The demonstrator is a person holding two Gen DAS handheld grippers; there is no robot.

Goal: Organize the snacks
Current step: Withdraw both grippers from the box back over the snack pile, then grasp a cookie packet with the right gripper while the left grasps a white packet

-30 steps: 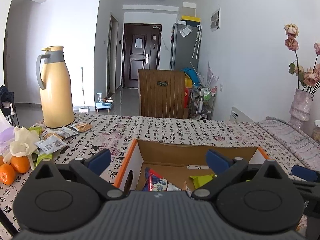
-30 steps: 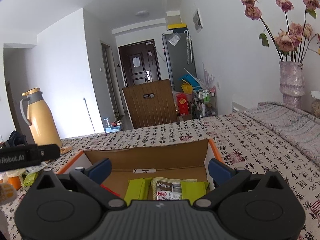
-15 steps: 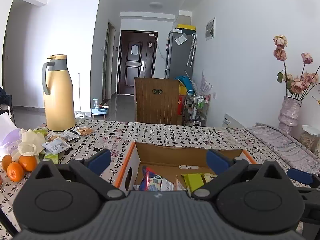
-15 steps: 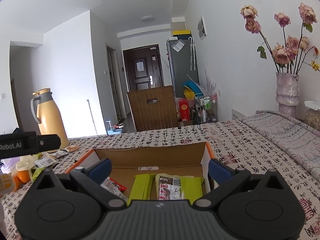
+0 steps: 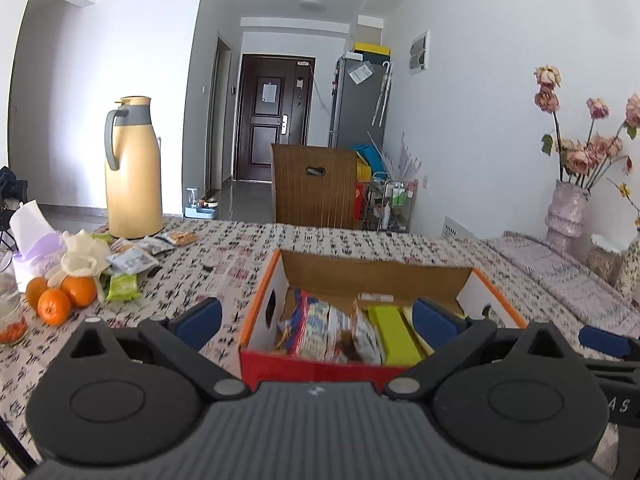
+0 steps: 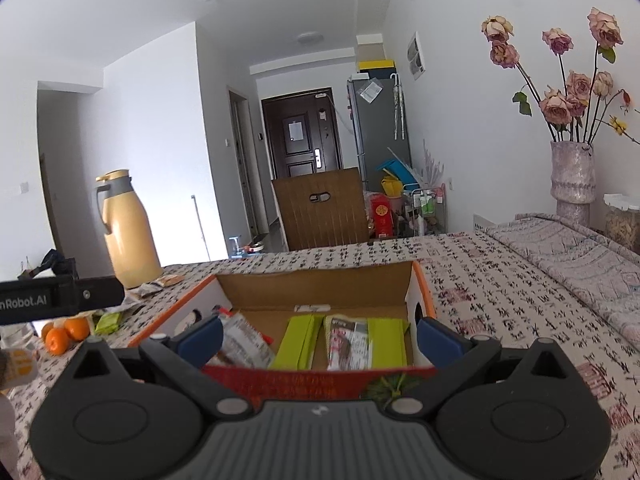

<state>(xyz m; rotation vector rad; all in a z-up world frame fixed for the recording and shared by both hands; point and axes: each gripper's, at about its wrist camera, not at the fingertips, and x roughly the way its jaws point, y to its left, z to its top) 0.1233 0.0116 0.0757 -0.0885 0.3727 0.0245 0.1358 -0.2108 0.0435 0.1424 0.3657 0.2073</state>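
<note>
Hovering spread and empty over the cardboard box (image 5: 372, 280), the left gripper (image 5: 316, 316) and right gripper (image 6: 318, 334) faced loose snack packets (image 5: 130, 258) at ten o'clock on the table (image 5: 224, 256): light, crinkly, slippery, probably best pinched by an edge.

Left tongs (image 5: 316, 322) spread wide, right tongs (image 6: 319, 336) likewise, both empty

Snack pkts (image 5: 348, 332) in box (image 5: 260, 308) (mid-table), oranges (image 5: 60, 300), flask (image 5: 132, 172) to left
</note>
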